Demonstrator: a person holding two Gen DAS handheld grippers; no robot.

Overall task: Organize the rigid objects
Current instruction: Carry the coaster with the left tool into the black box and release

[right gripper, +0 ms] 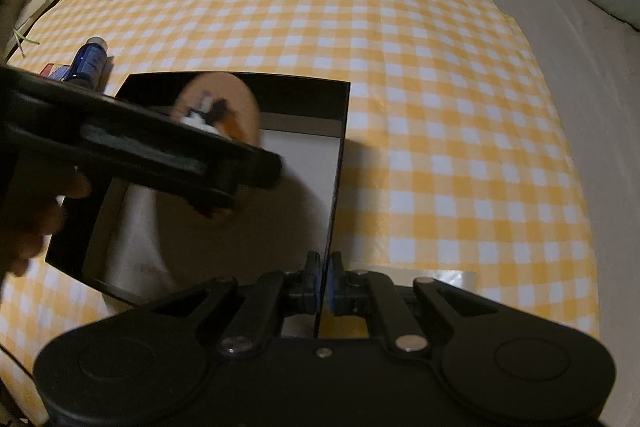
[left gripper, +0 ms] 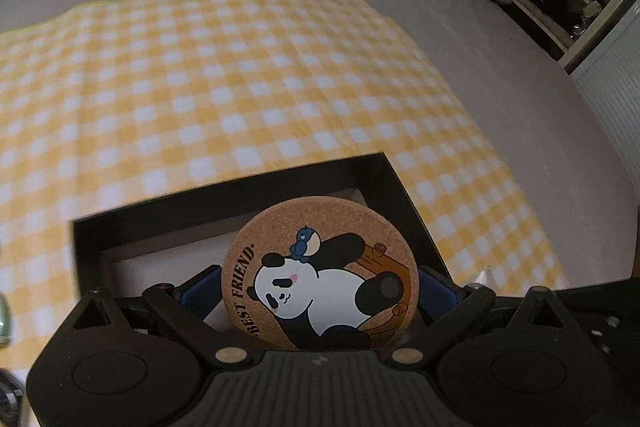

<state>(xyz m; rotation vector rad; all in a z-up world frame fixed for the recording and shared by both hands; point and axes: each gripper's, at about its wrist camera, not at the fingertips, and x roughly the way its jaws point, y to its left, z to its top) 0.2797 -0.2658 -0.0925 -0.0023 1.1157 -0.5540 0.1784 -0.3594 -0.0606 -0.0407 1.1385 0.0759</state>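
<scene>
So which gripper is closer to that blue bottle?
Left. The left gripper, holding the coaster over the box, is beside the blue bottle; the right gripper clamps the box's far-side wall.

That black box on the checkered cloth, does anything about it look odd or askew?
Nothing is damaged or spilled. The black box sits askew to the checkered cloth, its wall pinched by the right hand-held gripper, while the left hand-held gripper holds a panda coaster over it.

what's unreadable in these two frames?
- Left wrist: lower edge of the cork coaster and the box floor, hidden by the left tongs.
- Right wrist: coaster print, motion-blurred and partly covered by the left tongs.
- Right wrist: blue bottle label, too small.
- Right wrist: box's near-left corner, behind the right tongs.
</scene>
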